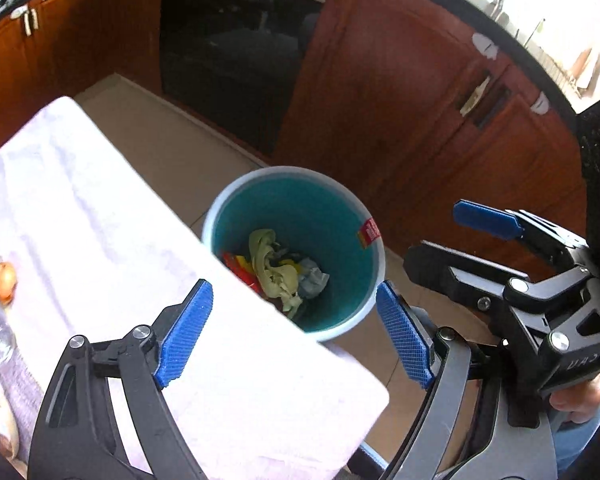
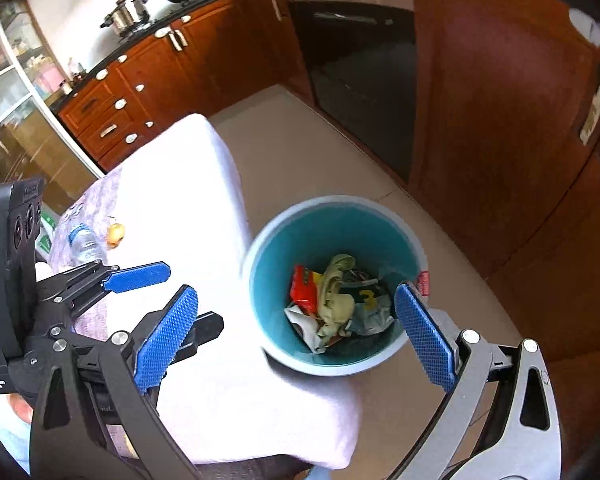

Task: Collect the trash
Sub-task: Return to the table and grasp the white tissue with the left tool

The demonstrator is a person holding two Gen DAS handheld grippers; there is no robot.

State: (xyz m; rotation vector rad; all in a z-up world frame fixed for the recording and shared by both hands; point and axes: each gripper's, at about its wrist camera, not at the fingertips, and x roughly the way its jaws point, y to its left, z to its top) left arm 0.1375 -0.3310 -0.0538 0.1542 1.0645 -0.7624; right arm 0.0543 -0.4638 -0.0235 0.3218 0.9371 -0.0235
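Right wrist view showed my right gripper (image 2: 296,332) spread wide and empty above the teal bin (image 2: 260,280) beside the table (image 2: 204,208); crumpled wrappers (image 2: 336,304) lay inside. My left gripper (image 1: 296,336) likewise gaped, holding nothing.

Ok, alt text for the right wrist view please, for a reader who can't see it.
The open, empty right gripper hangs above a teal bin on the floor, holding crumpled wrappers. The bin stands beside a white-clothed table carrying a plastic bottle; the left gripper shows at left, also open.
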